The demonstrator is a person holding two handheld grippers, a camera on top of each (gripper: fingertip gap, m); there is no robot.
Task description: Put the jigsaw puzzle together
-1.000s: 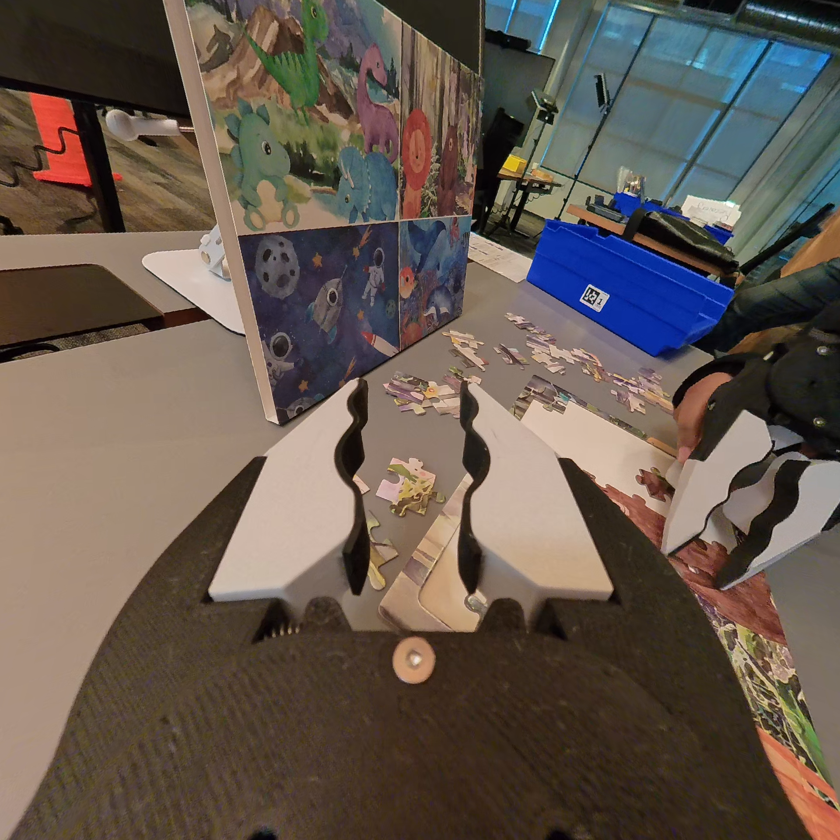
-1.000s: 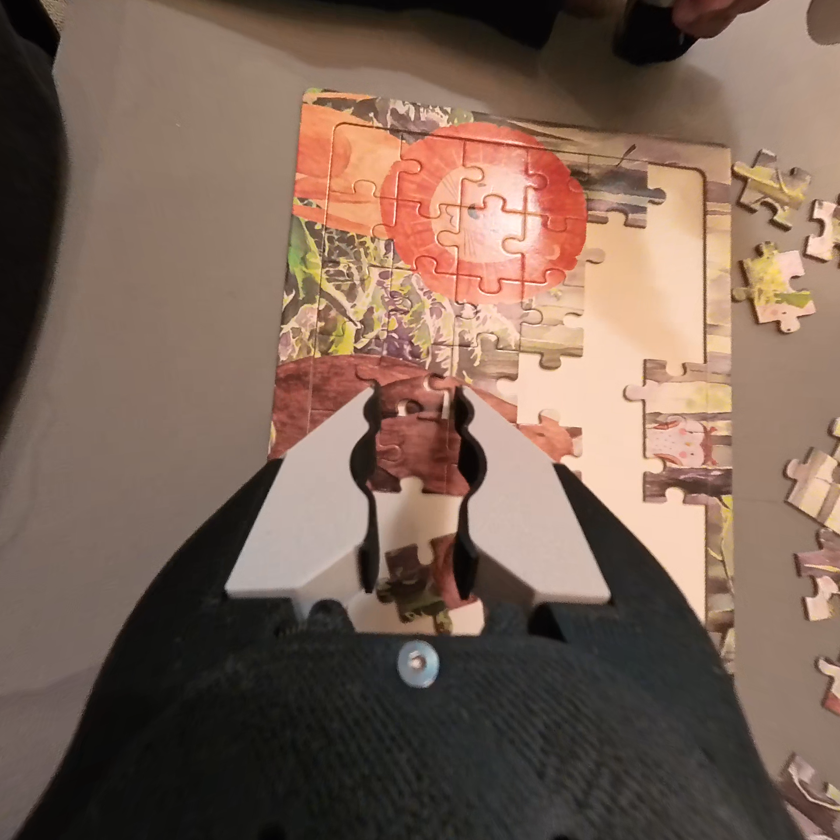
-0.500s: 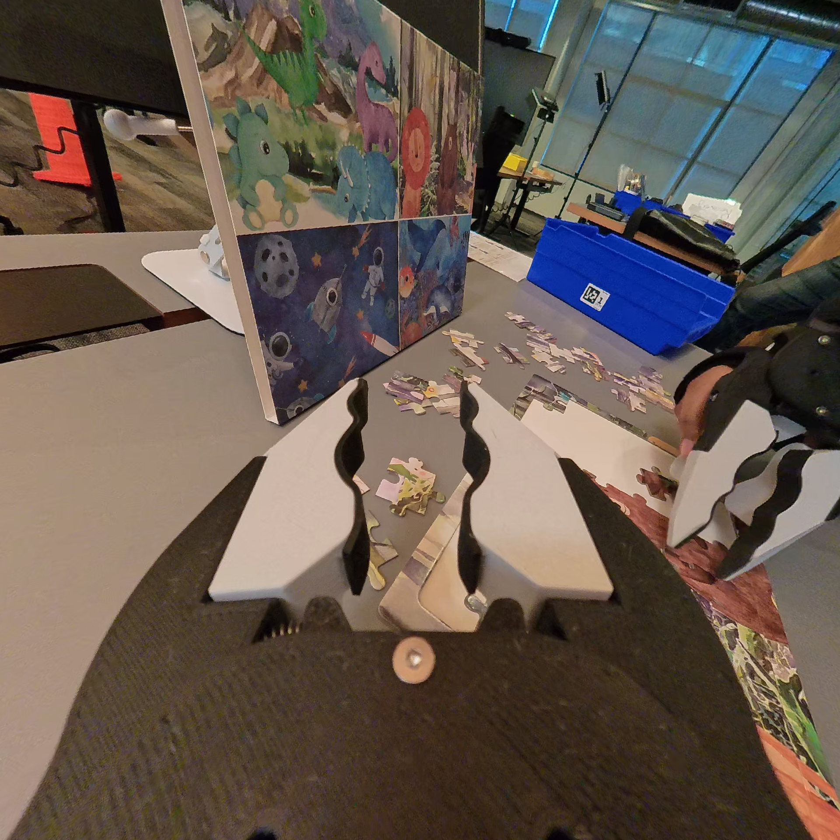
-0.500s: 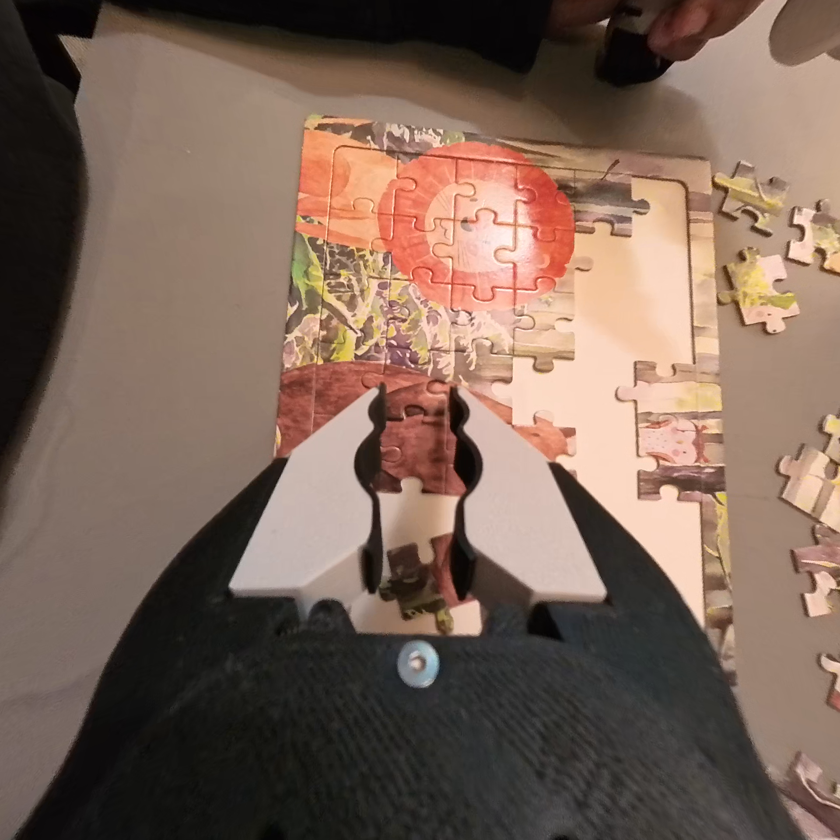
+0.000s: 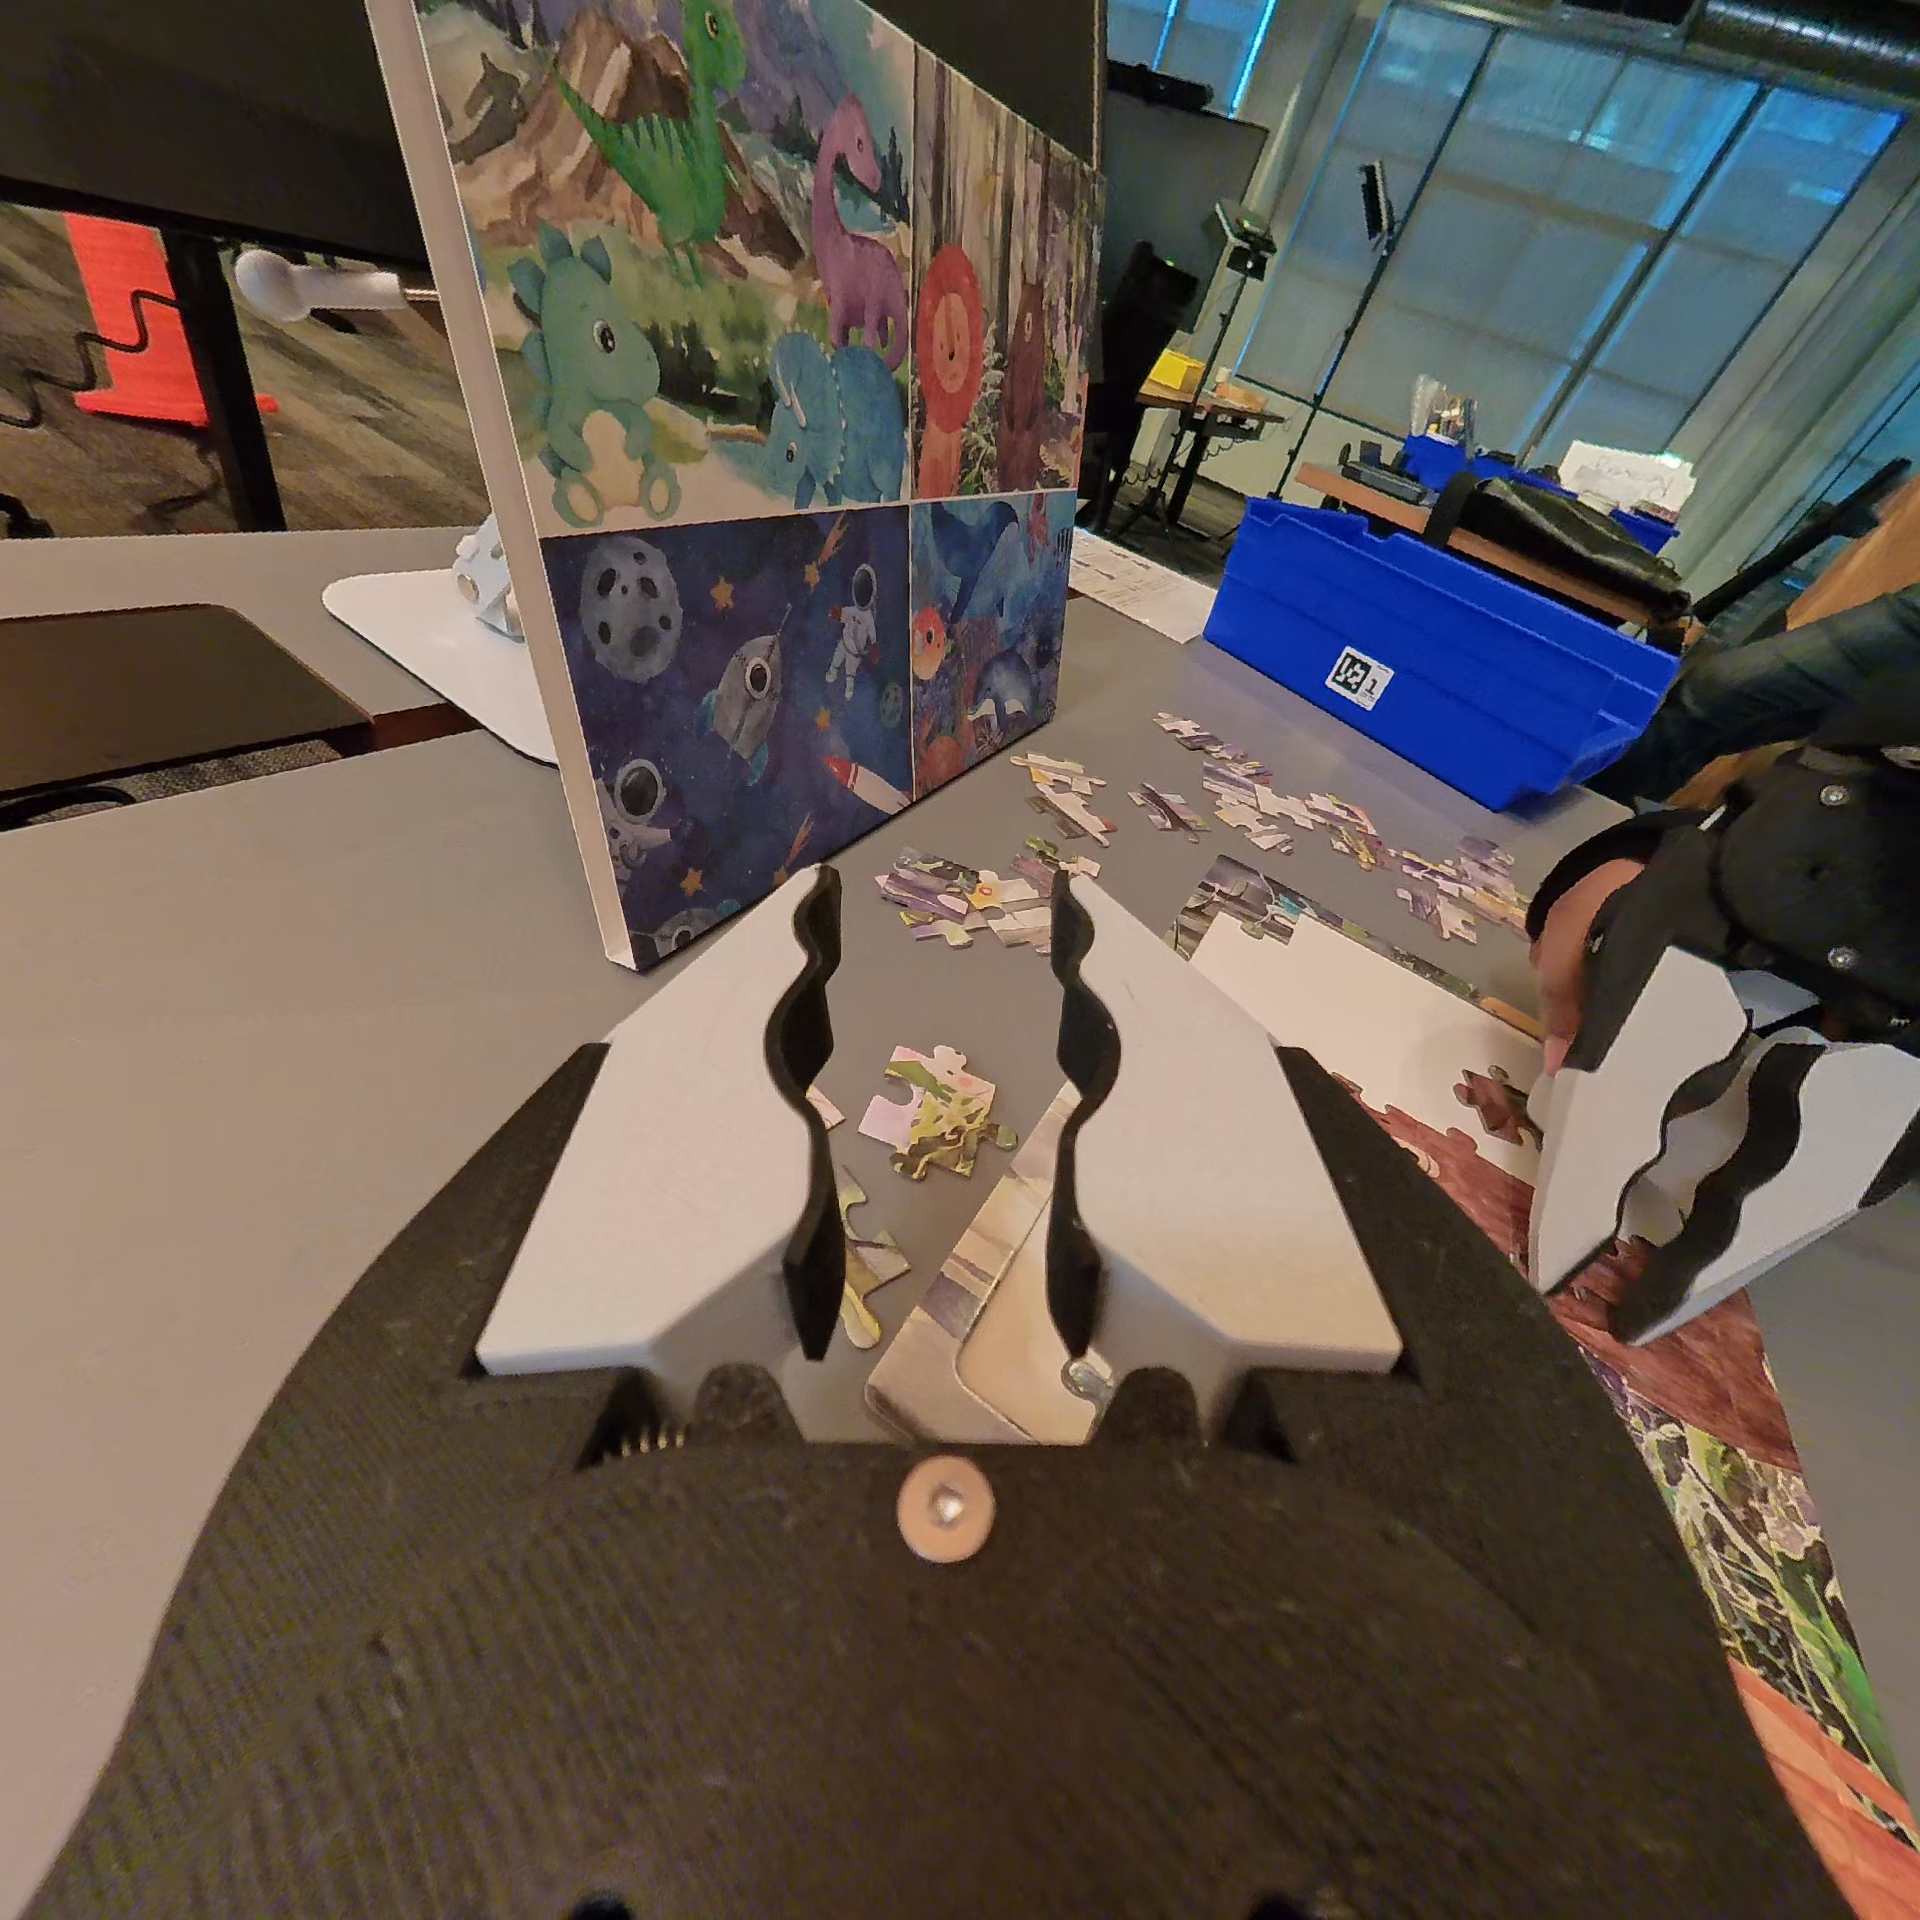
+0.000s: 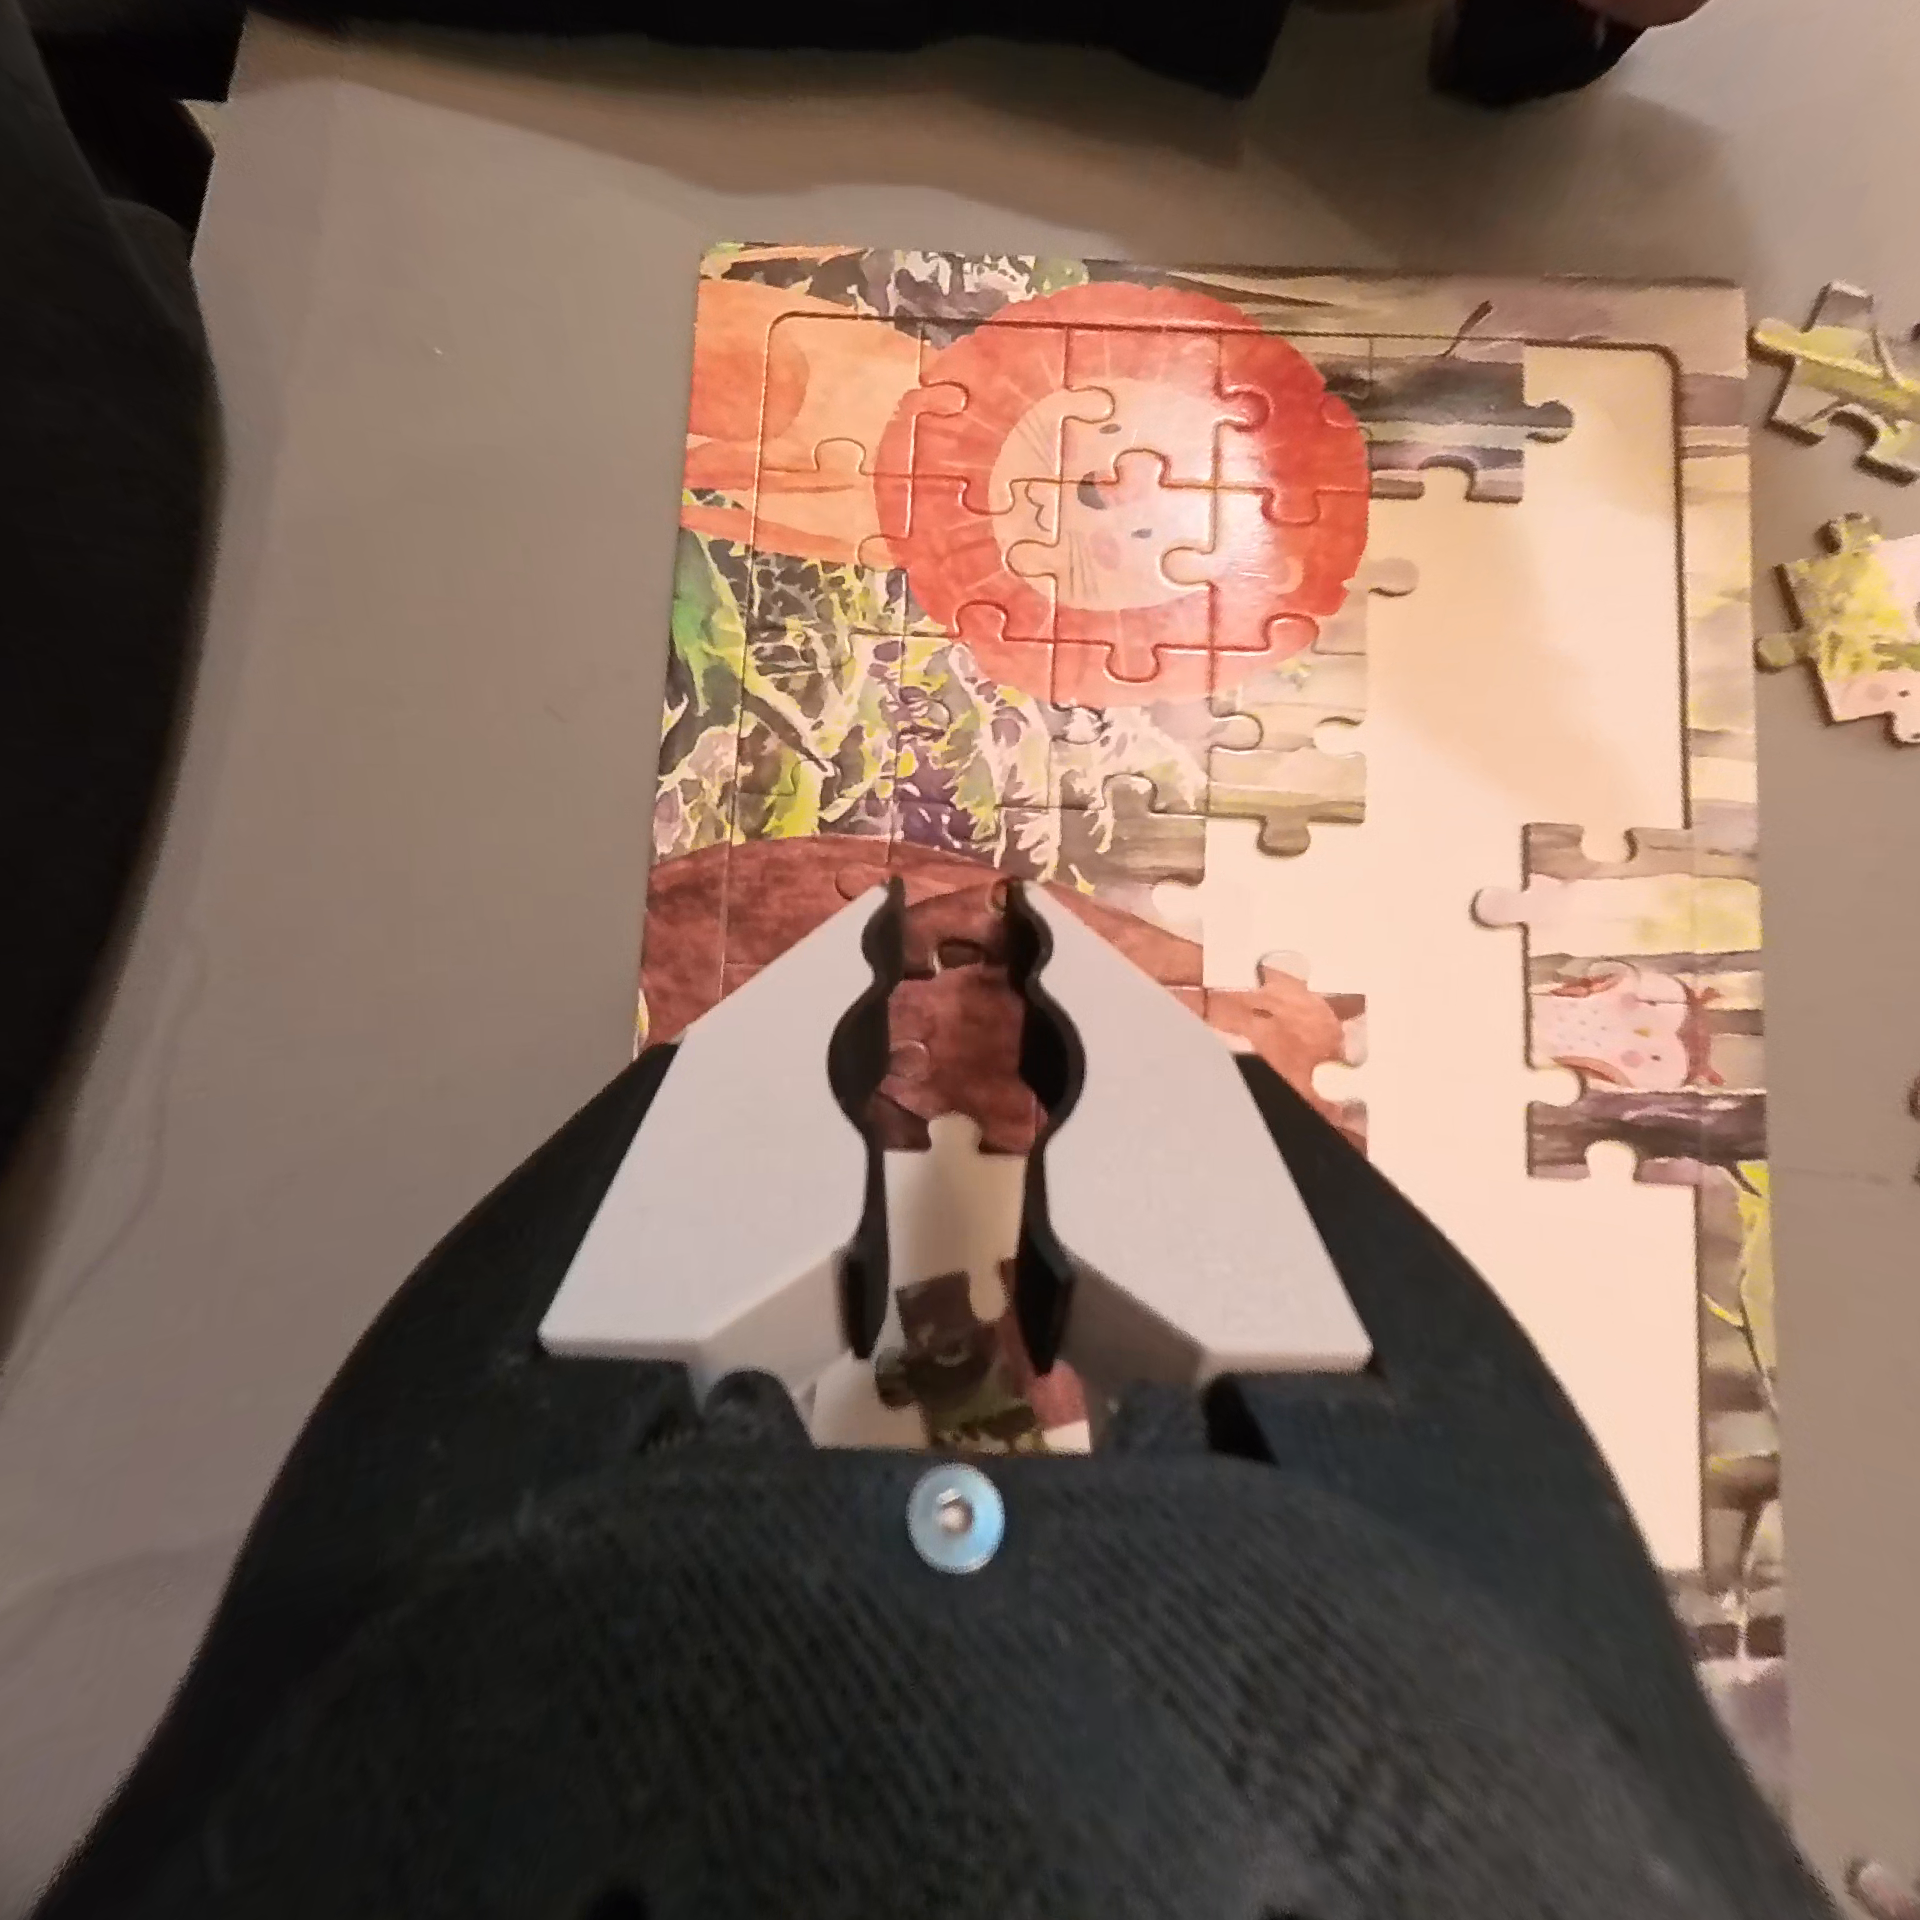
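Step in hand: right gripper (image 6: 951,904), jaws narrowed, hovers over brown region of half-built lion jigsaw in cardboard tray (image 6: 1714,727) on grey table (image 5: 260,1039). Whether it grips brown-green piece (image 6: 961,1371) at finger bases: cannot tell.

Next, by judgement: align tab, seat piece in white gap.

Left gripper (image 5: 940,904) open, empty, over loose yellow-green piece (image 5: 935,1112) at tray's far-left corner.

Stuck on the blue bin (image 5: 1455,665): a white label (image 5: 1359,677) with a black square code and 1 digit. Too small to read: printed sheet (image 5: 1138,582), handwritten sign (image 5: 1626,480).
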